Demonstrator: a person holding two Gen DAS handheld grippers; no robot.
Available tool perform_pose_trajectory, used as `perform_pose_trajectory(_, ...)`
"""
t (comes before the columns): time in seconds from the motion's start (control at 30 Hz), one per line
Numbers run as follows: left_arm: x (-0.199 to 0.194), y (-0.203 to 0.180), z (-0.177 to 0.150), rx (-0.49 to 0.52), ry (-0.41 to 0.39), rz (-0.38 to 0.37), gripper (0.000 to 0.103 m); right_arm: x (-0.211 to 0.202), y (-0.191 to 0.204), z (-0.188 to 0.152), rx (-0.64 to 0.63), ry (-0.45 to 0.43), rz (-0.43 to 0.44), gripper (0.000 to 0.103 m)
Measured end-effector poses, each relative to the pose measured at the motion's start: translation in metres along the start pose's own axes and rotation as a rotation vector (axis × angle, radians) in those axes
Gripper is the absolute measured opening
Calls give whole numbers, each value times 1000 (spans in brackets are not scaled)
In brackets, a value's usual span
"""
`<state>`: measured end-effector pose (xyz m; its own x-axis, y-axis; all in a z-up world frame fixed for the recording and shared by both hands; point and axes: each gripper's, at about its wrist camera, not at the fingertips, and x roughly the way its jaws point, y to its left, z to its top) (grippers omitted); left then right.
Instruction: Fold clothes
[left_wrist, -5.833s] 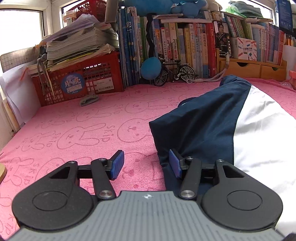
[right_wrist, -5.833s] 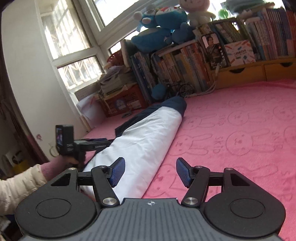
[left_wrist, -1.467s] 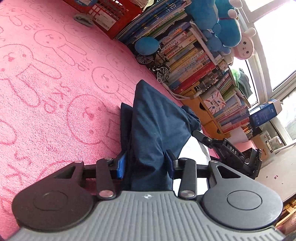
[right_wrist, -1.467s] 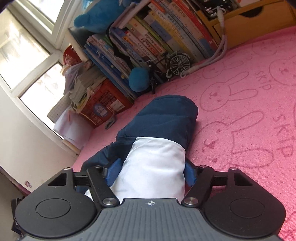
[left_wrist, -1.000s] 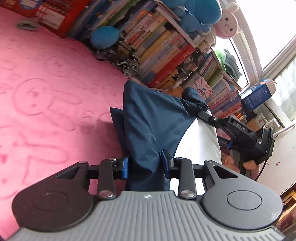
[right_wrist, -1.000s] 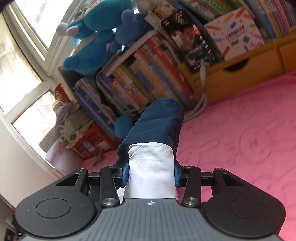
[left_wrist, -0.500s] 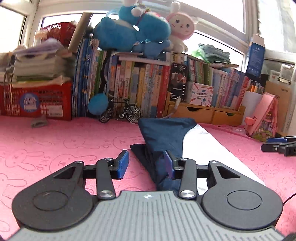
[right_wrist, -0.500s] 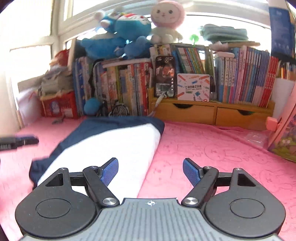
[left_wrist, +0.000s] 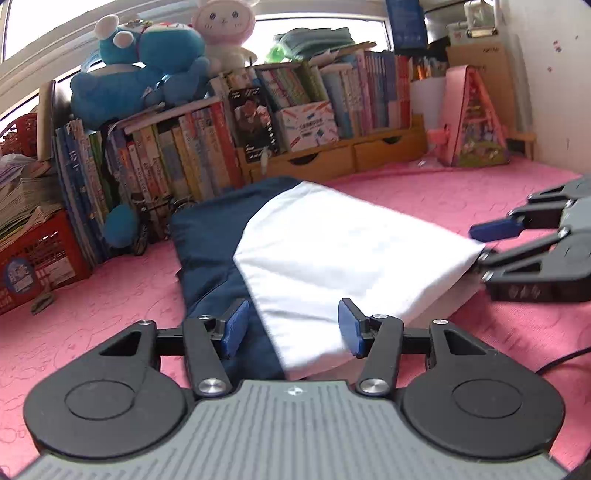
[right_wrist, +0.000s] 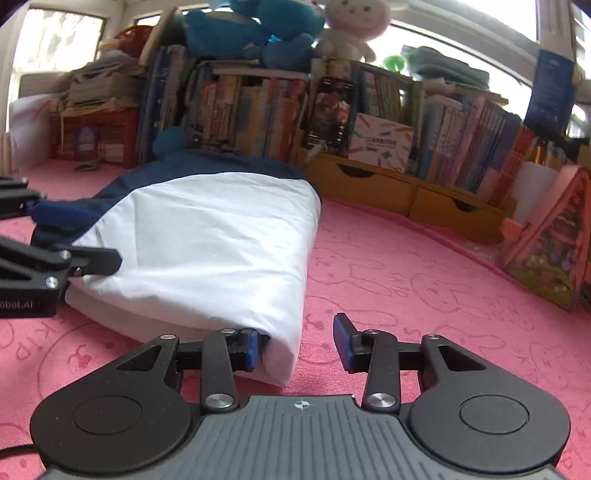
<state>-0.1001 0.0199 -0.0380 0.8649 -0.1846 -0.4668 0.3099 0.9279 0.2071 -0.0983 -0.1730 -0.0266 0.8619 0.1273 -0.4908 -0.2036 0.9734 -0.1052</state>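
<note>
Now the garment (left_wrist: 332, 251) lies folded on the pink mat (left_wrist: 92, 295).
Both grippers, left (left_wrist: 291, 326) and right (right_wrist: 295, 343), sit at its near edge, jaws spread, holding nothing.

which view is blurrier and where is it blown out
Right wrist view is softer: the bookshelf and plush toys smear. Left wrist view is crisper, book spines readable. Both blow out at the window, and fisheye curves the edges.
</note>
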Motion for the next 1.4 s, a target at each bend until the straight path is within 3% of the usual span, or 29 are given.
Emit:
perform_pose_trajectory(0.07, -1, 14, -9, -35, 41, -4, 46, 2, -14, -4, 72, 15, 24, 40)
perform_pose_trajectory(0.13, -6, 19, -17, -18, 70, 9, 46, 2, -19, -6, 106, 21, 40, 40)
perform_pose_trajectory(0.3, -13, 5, 9, -13, 3, 8, 44, 2, -22, -7, 153, 35, 69, 39)
perform_pose_trajectory(0.37, -16, -1, 20, -12, -26, 7, 51, 4, -22, -7, 168, 51, 83, 38)
perform_pose_trajectory(0.5, -13, -17, 40, 0, -75, 11, 54, 4, -20, -10, 179, 64, 97, 35)
perform_pose_trajectory(0.7, 45, -34, 36, -36, 60, 55, 55, -1, -19, -13, 173, 42, 76, 34)
perform_pose_trajectory(0.83, 38, -19, 8, -3, 98, 83, 56, 0, -21, -14, 180, 47, 83, 34)
perform_pose_trajectory(0.93, 24, 1, -3, -32, 121, 87, 56, 1, -23, -14, 184, 51, 93, 34)
perform_pose_trajectory(1.03, 12, 12, -11, -32, 129, 146, 70, 2, -23, -14, 184, 54, 97, 34)
perform_pose_trajectory(1.17, -5, 25, -12, -58, 172, 183, 71, 3, -22, -14, 177, 56, 95, 35)
perform_pose_trajectory(1.3, -31, 1, -7, 144, 78, 226, 68, 4, -24, -15, 193, 51, 137, 22)
perform_pose_trajectory(1.4, -44, -29, -4, 277, -11, 138, 73, 4, -29, -14, 242, 42, 160, 20)
